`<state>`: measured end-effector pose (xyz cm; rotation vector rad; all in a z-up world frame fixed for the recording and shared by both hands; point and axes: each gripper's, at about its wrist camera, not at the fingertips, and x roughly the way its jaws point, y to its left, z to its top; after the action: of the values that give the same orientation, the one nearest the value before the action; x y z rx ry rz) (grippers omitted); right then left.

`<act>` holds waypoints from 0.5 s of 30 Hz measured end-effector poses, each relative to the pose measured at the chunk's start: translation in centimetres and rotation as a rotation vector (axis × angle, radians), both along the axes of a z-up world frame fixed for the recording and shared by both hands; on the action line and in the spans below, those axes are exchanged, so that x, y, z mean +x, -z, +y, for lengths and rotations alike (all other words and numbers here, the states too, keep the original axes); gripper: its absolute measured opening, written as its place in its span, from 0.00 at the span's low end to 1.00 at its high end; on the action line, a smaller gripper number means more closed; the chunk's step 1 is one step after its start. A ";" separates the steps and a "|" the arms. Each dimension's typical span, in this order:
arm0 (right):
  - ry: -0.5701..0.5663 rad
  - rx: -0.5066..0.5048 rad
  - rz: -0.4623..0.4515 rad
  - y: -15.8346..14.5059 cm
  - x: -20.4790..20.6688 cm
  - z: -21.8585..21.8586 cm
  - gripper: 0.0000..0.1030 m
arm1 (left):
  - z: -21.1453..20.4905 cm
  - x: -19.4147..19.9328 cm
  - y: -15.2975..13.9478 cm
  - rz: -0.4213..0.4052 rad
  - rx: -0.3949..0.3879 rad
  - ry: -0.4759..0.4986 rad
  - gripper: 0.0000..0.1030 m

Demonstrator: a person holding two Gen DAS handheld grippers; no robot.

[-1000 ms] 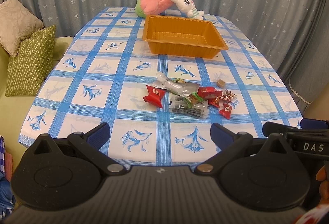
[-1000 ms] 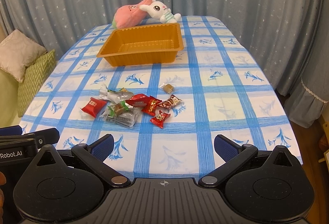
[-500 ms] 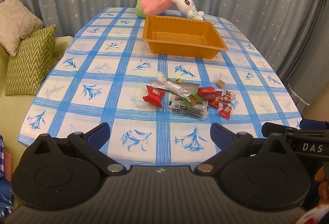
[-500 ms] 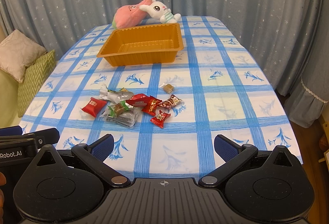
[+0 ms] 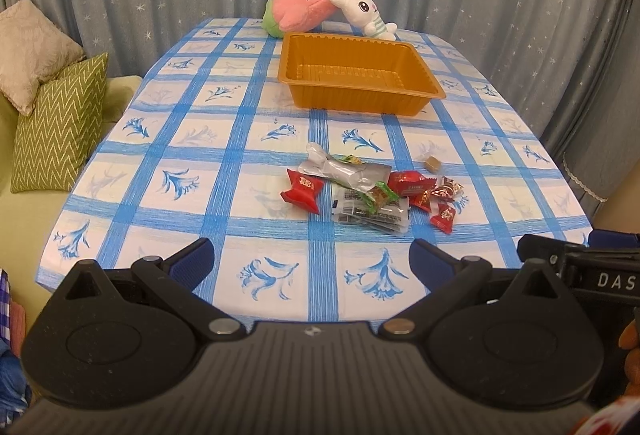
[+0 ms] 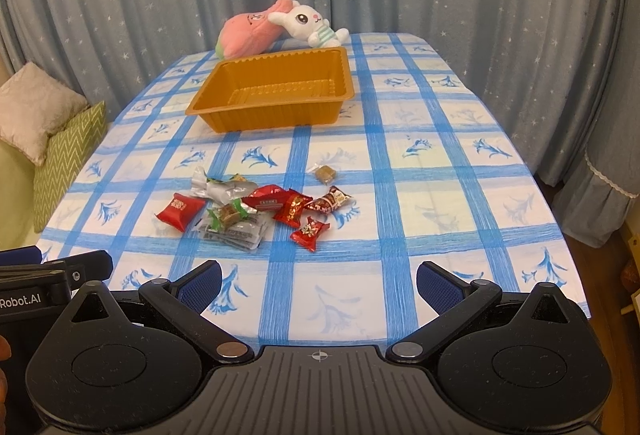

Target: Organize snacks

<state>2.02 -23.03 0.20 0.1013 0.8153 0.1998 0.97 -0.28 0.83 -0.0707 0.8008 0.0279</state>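
Note:
Several wrapped snacks lie in a loose pile (image 5: 372, 195) (image 6: 256, 211) mid-table: red packets (image 5: 303, 190) (image 6: 179, 210), a silver pouch (image 5: 348, 171), clear packets (image 6: 234, 231). One small brown candy (image 5: 432, 164) (image 6: 325, 173) sits apart. Behind them stands an empty orange tray (image 5: 360, 103) (image 6: 276, 115). My left gripper (image 5: 312, 261) is open at the near edge, well short of the pile. Beside it my right gripper (image 6: 319, 279) is open too, holding nothing.
A pink plush (image 5: 308, 9) and a white rabbit plush (image 6: 308, 23) lie behind the tray. The table (image 5: 200, 139) wears a blue checked cloth. Cushions (image 5: 56, 123) rest on a green sofa at left. Curtains hang all around.

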 end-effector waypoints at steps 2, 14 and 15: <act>0.004 0.007 -0.006 0.2 0.1 -0.1 1.00 | 0.3 0.4 0.3 0.000 0.006 0.003 1.00; 0.031 0.034 -0.030 3.4 3.1 -0.5 0.99 | 2.4 5.9 4.4 0.038 0.013 0.010 0.89; 0.034 0.037 -0.031 3.7 3.5 -0.5 0.97 | 2.5 6.5 4.7 0.039 0.019 0.014 0.87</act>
<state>5.50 -23.50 -3.54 0.1462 0.7783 0.1837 7.45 2.19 -3.83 -0.0463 0.8396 0.0237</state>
